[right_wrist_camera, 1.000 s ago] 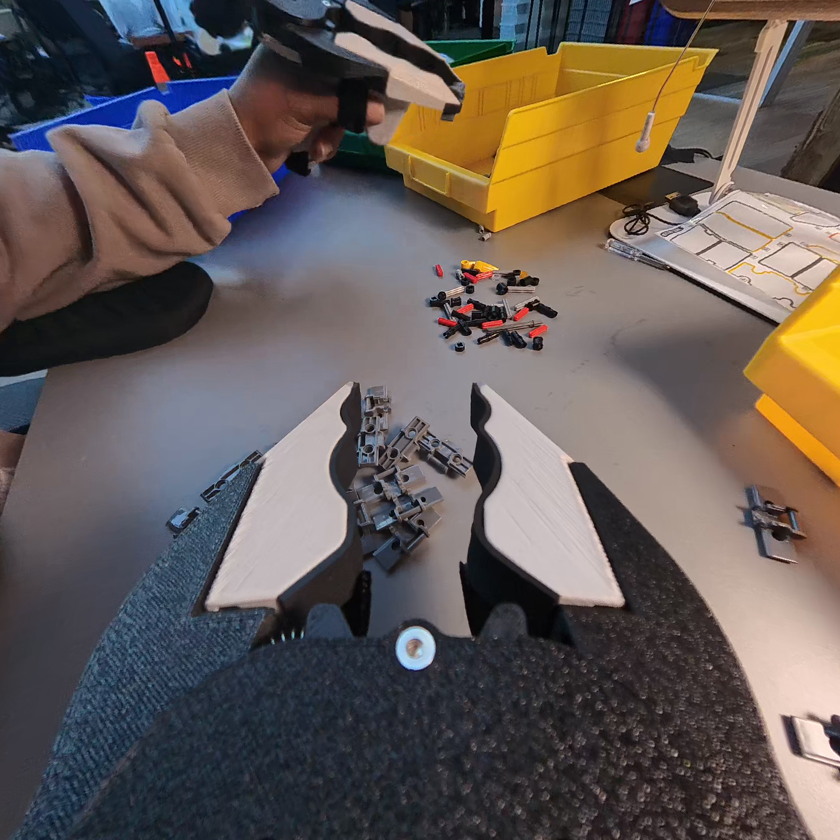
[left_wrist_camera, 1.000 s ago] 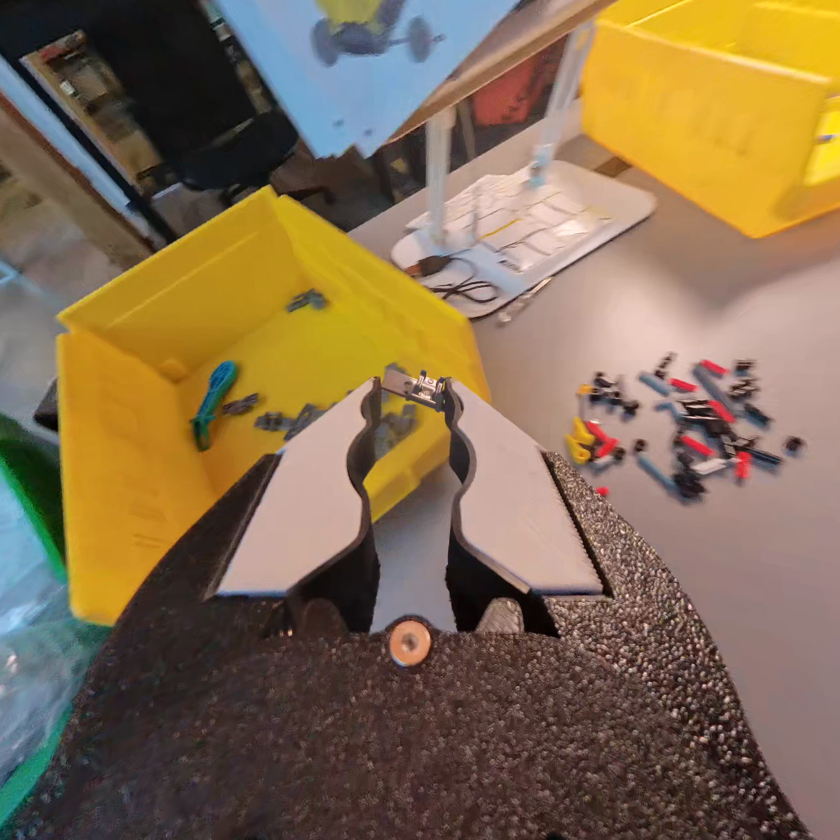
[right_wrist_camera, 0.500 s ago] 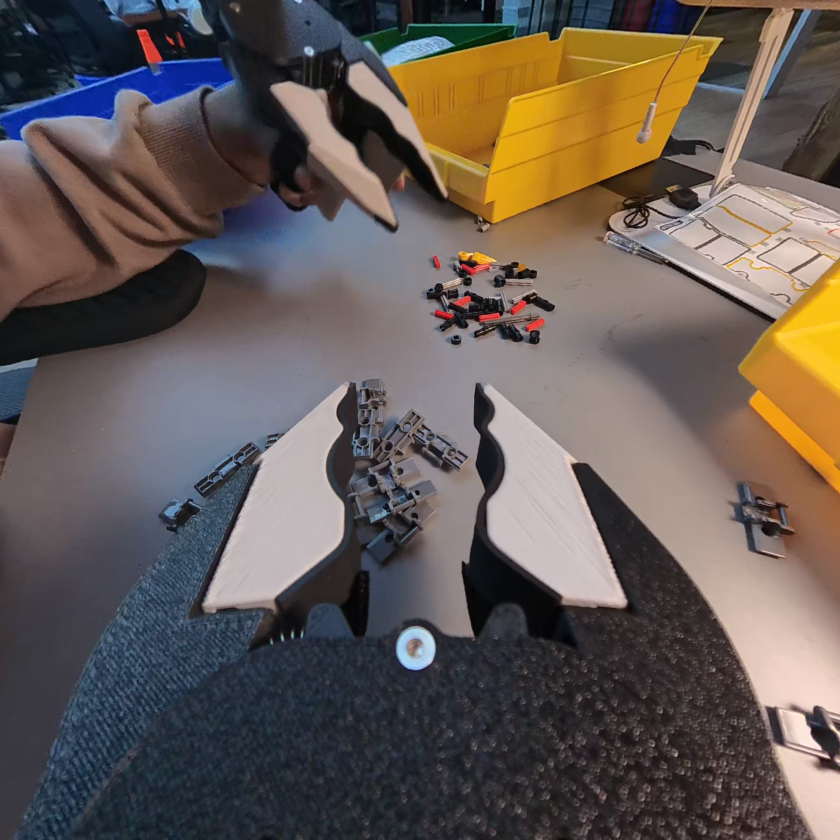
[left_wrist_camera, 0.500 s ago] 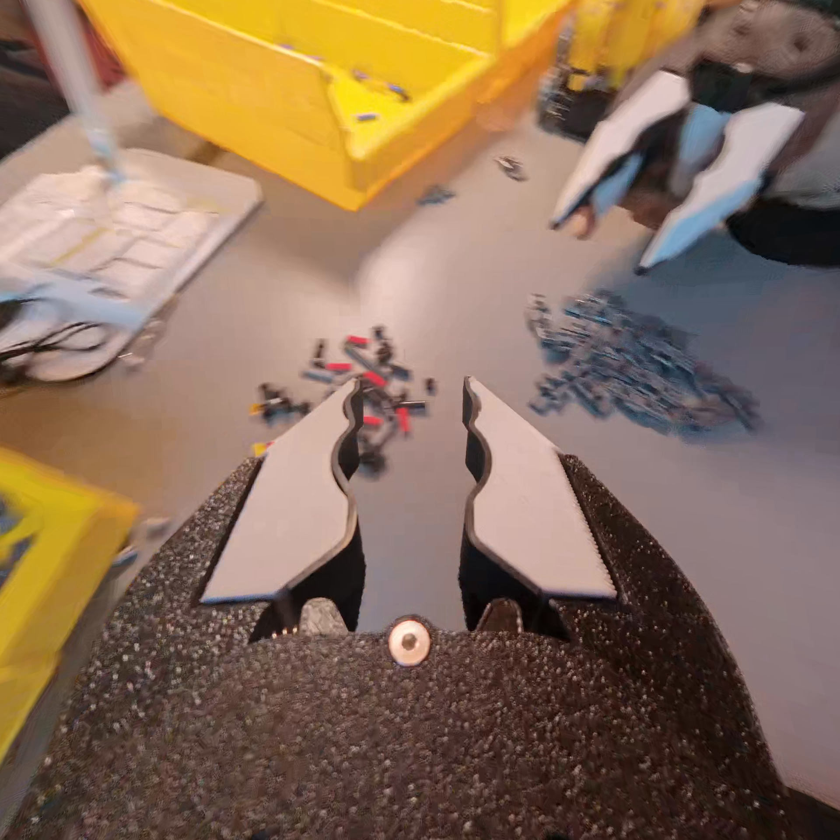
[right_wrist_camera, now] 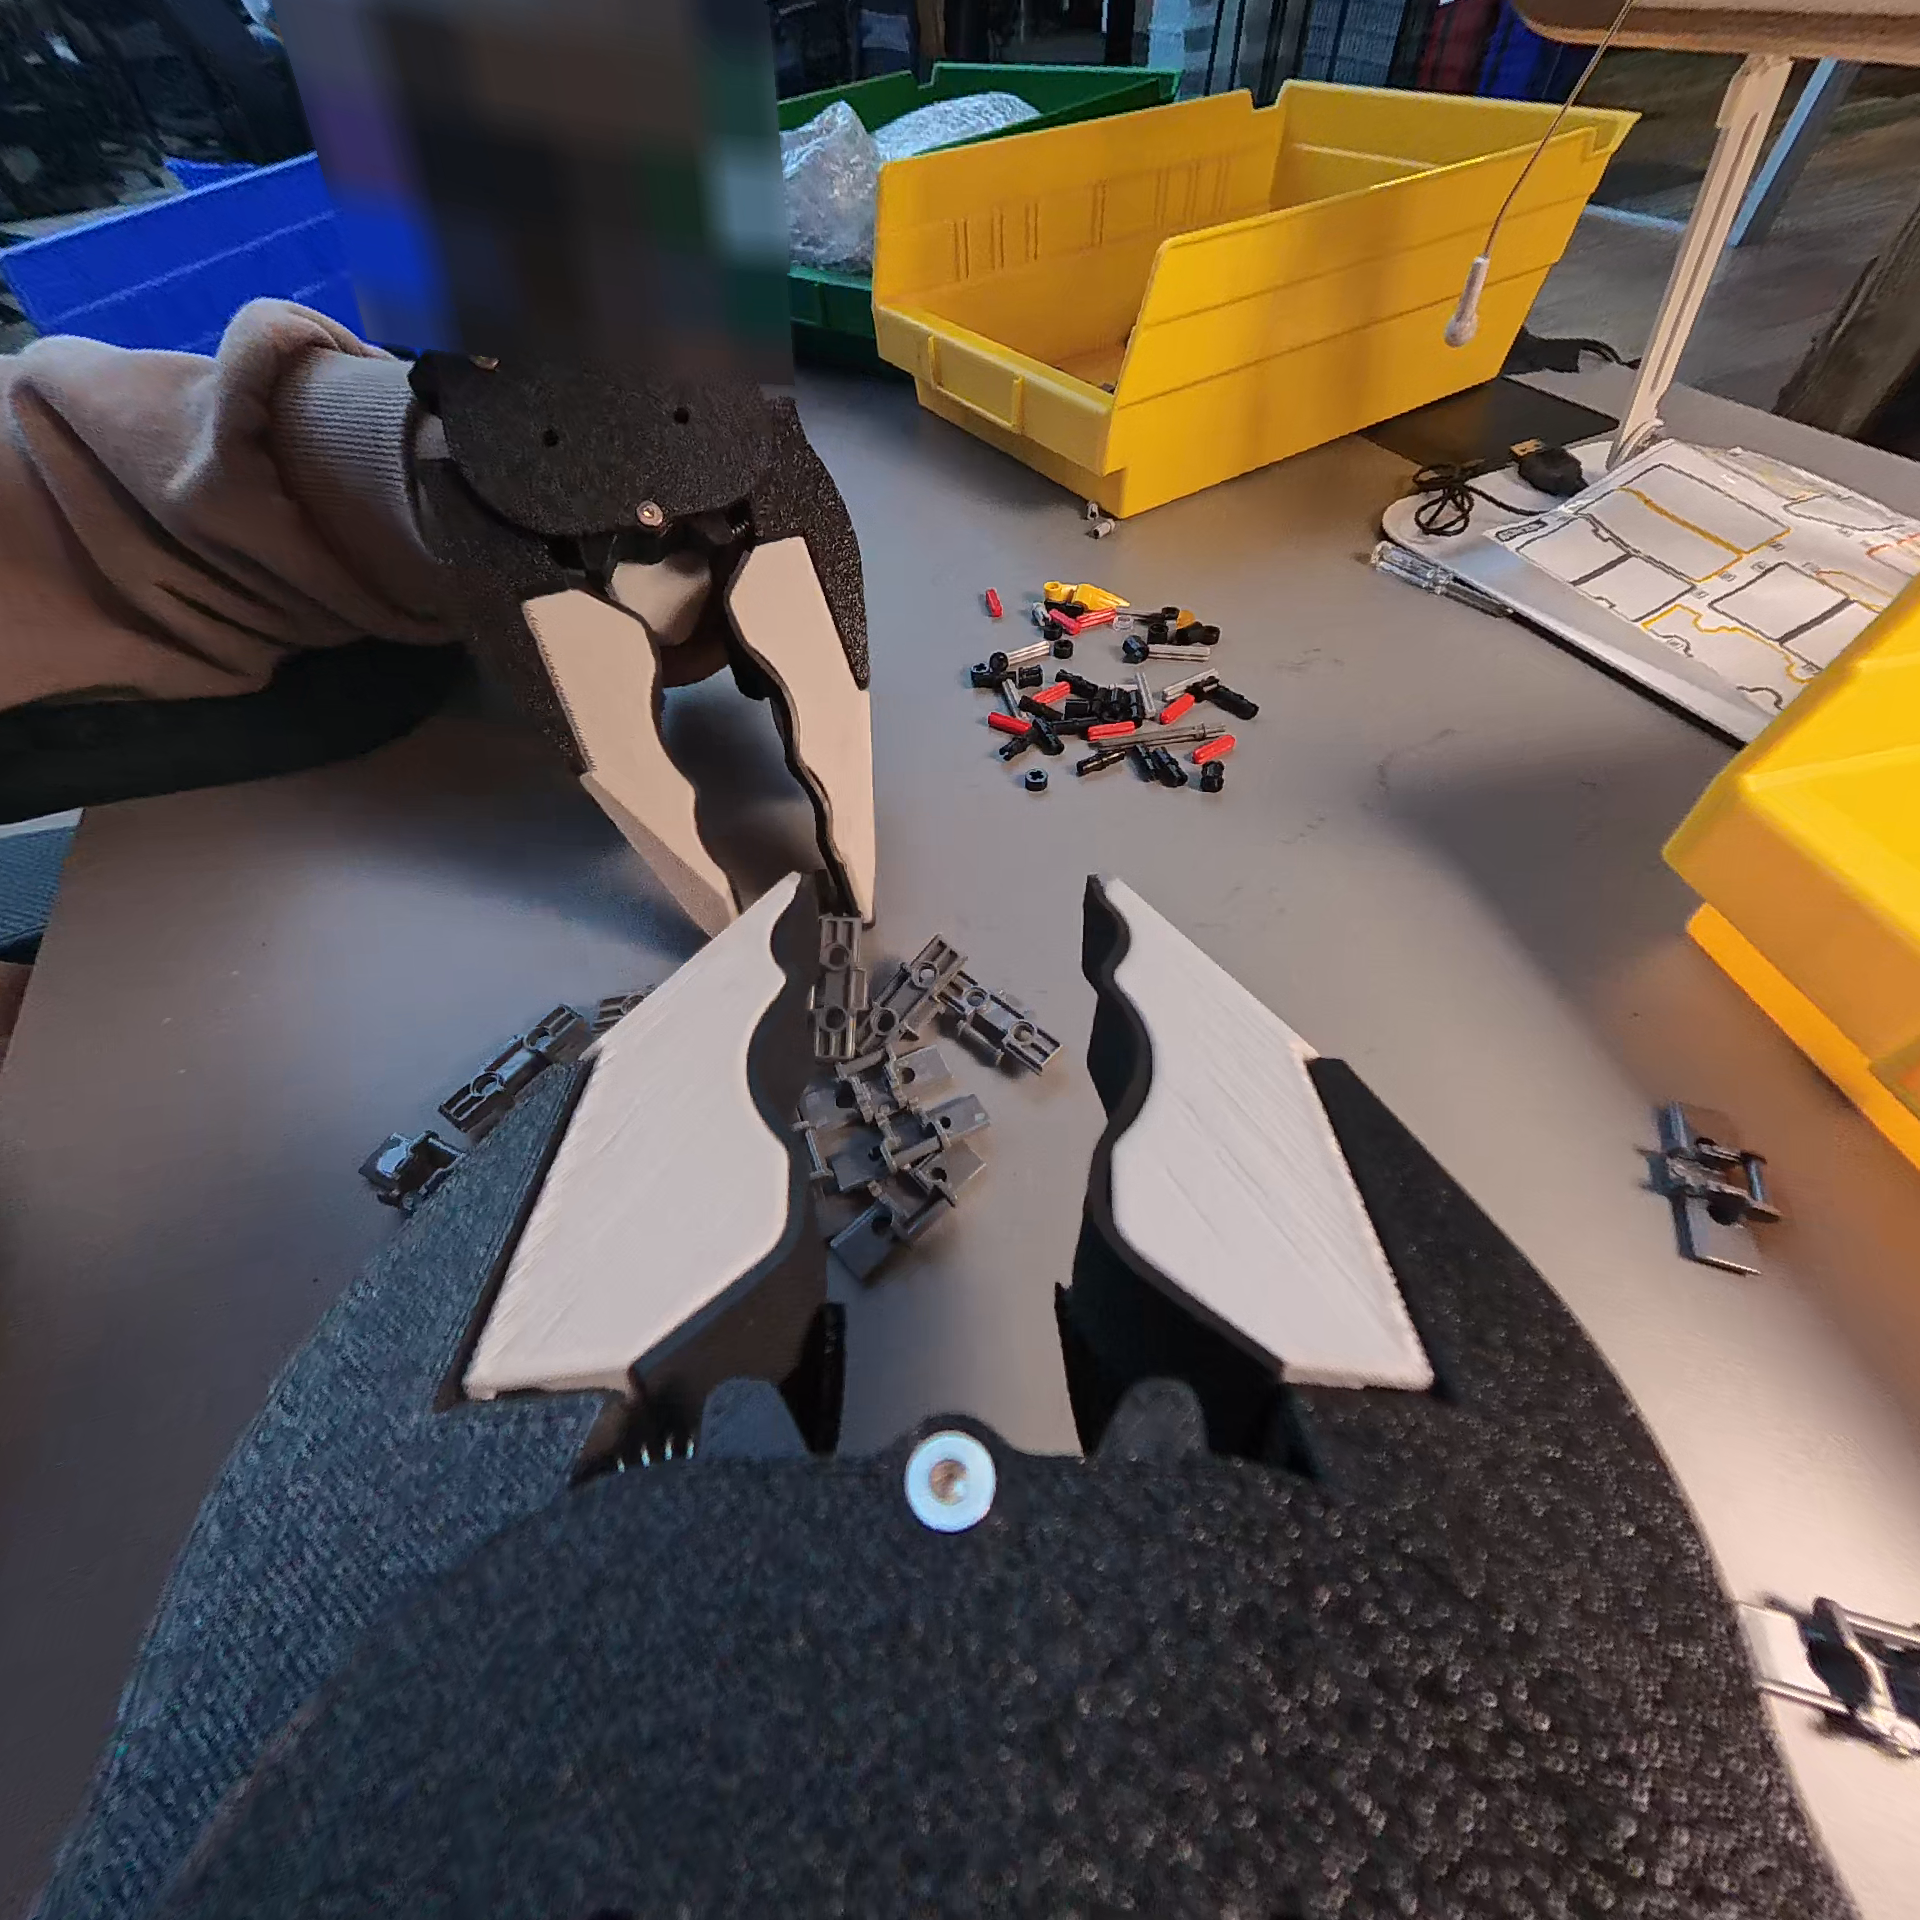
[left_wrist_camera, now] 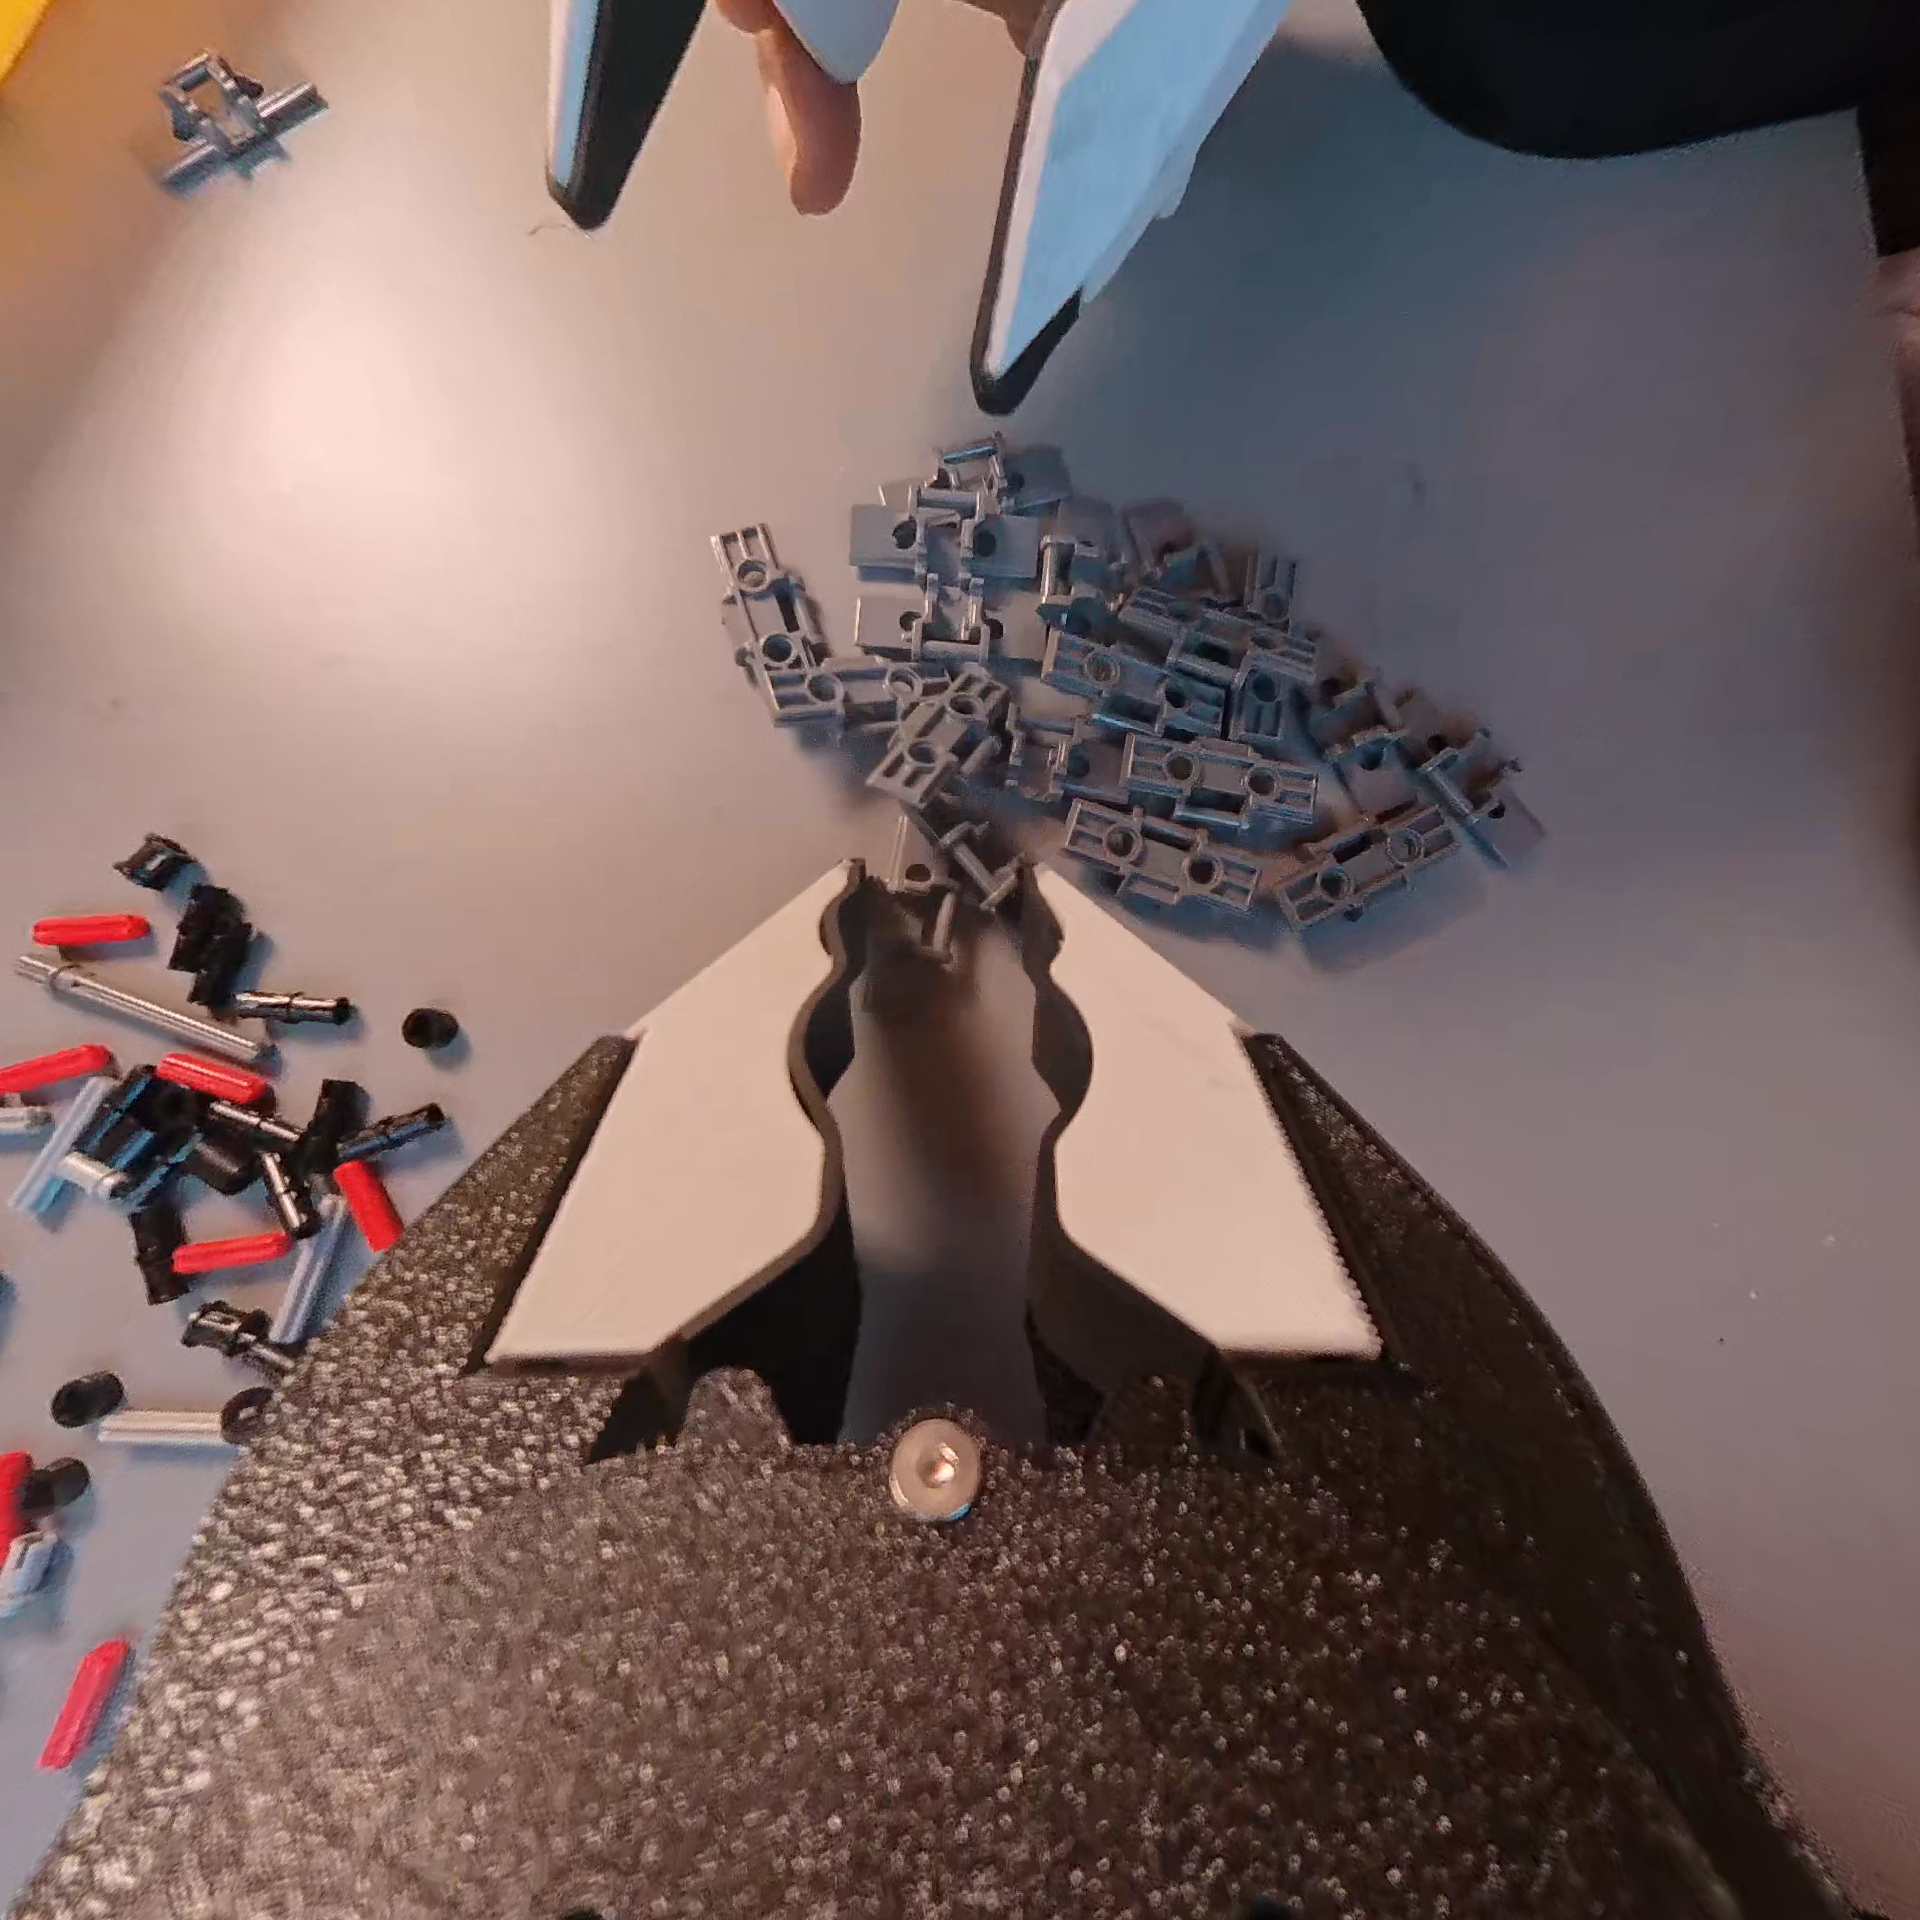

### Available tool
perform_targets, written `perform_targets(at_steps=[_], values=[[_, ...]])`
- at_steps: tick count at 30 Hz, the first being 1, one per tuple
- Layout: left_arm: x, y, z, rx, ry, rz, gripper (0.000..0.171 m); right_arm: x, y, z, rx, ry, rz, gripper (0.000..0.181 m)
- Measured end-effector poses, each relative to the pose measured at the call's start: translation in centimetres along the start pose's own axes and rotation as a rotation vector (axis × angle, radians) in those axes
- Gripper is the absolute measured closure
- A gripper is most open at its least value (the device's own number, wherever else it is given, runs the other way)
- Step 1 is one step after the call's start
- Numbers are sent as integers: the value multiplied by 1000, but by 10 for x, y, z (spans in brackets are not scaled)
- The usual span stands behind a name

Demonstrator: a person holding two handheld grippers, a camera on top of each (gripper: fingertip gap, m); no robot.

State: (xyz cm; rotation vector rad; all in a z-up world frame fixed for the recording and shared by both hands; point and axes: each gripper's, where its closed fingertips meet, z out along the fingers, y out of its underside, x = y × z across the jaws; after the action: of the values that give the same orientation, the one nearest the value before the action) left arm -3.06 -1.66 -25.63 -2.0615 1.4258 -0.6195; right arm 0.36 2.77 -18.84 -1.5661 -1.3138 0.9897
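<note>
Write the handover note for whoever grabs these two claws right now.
Left claw: open, tips down at the near edge of the pile of flat grey plastic connector pieces. One piece sits between the tips, not visibly gripped.
Right claw: open, empty, facing it across the same pile.
Heap of small black and red plastic pins: lies apart on the grey tabletop.
Open yellow plastic bin: stands farther back.
Nothing is lifted; both heaps are on the table.

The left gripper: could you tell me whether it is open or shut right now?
Open. The left gripper has a clear gap between its fingers, with its tips at the edge of the grey pile, nothing clamped.
</note>
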Motion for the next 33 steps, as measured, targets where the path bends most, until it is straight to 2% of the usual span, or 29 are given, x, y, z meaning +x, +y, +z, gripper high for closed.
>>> perform_targets(at_steps=[12,13,14,22,25,27,30,33], values=[[-2,11,-13,-50,-7,-17,150,2,0,-2,-7,8,-12,132],[-3,9,-17,-32,-11,-16,153,2,1,-2,-7,8,-12,132],[-4,4,-22,8,-14,-18,165,2,1,-1,-8,7,-12,132],[-23,16,-49,25,-90,-55,165,2,4,0,-20,2,-9,132],[-33,10,-62,82,-129,-76,165,2,4,0,-20,4,-8,132],[-51,5,-79,139,-223,-93,165,3,5,0,-22,4,-7,132],[-101,3,-126,275,-470,-176,165,3,5,1,-23,2,-5,132],[-159,23,-185,397,-729,-343,165,2,8,2,-31,-5,-1,132]])
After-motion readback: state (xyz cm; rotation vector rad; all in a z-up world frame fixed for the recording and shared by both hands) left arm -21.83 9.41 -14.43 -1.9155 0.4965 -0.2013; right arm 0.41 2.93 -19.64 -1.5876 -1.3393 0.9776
